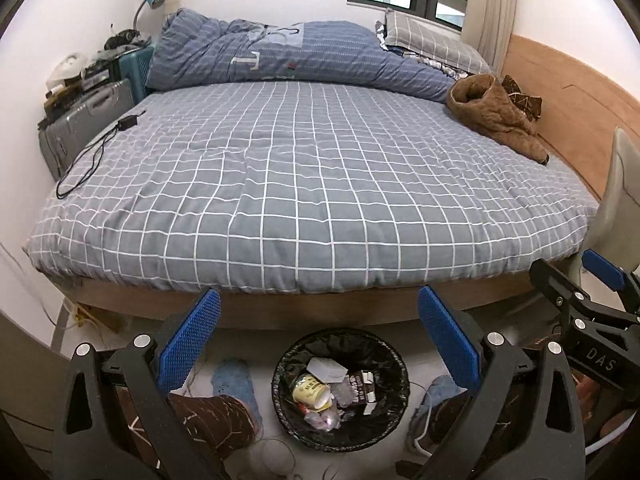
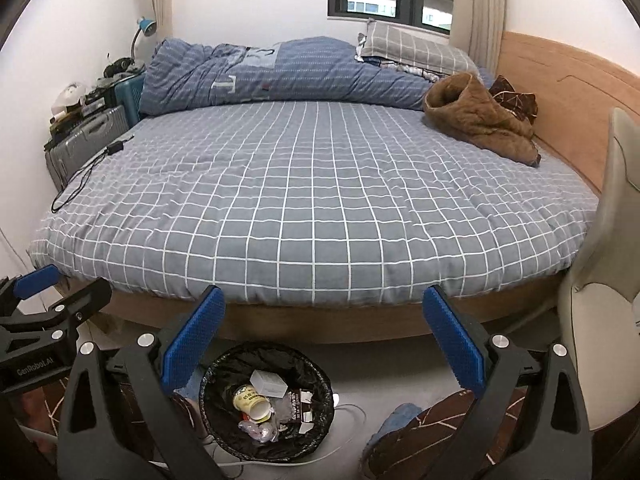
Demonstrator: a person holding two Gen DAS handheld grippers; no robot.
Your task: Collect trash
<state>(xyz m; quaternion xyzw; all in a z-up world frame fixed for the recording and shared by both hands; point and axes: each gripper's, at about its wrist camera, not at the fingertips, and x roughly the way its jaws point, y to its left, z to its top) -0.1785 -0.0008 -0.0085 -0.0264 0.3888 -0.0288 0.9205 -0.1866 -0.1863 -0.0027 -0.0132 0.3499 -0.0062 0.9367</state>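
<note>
Checked cloth bedsheet (image 1: 304,184), wooden headboard (image 1: 560,92)

Grey checked bed (image 1: 312,184) filling most of both views. Rumpled blue duvet (image 1: 280,56) along its far edge, checked pillow (image 1: 432,40) at the far right corner. Brown fleece garment (image 1: 496,116) (bunched up) near the right edge. Black charger with cable (image 1: 127,122) at the left edge. Grey suitcase (image 1: 80,128) beside it, blue lamp (image 1: 152,0) behind.

black gripper (image 1: 316,336), blue ribbed pads (image 1: 192,340), silver screws
</note>
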